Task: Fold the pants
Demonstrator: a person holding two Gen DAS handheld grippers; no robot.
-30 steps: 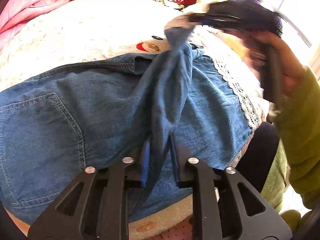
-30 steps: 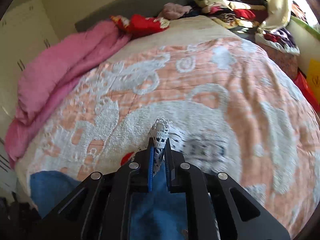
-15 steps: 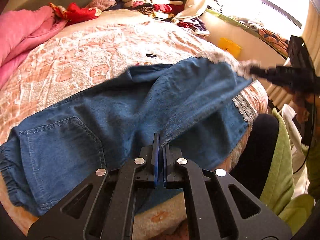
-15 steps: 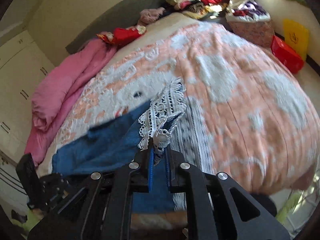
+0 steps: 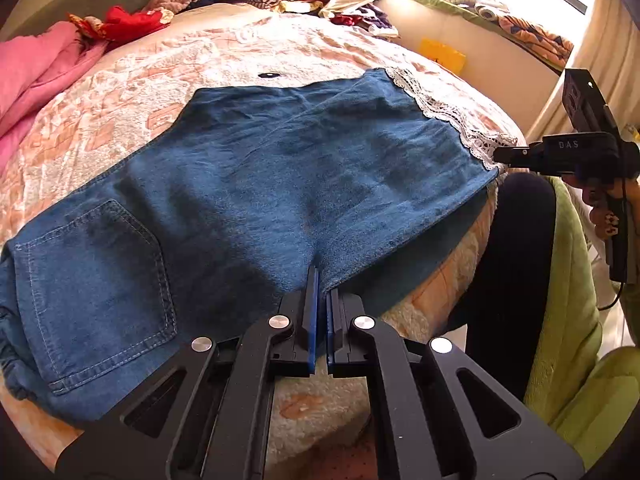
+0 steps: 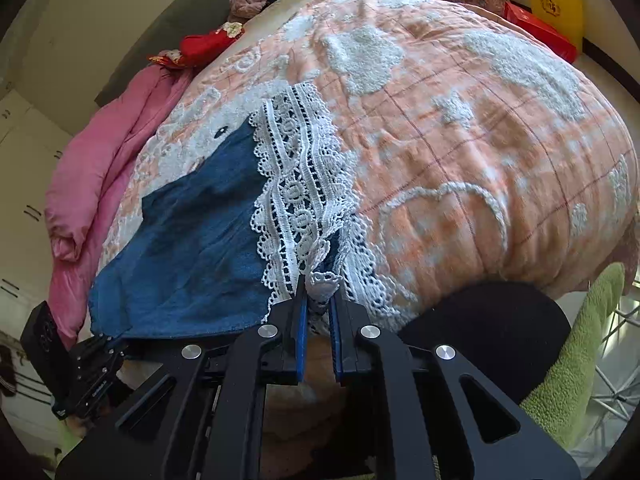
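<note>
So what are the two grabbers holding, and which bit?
Both hold the jeans. The left gripper pinches the near denim edge; the right gripper pinches the white lace hem.

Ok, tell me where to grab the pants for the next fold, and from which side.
Judging by how they lie, take the pants at the lace hem, coming in low from the bed's near edge. They lie flat with only that end and the near edge overhanging. The right gripper already pinches the lace; the left gripper pinches the near denim edge.
</note>
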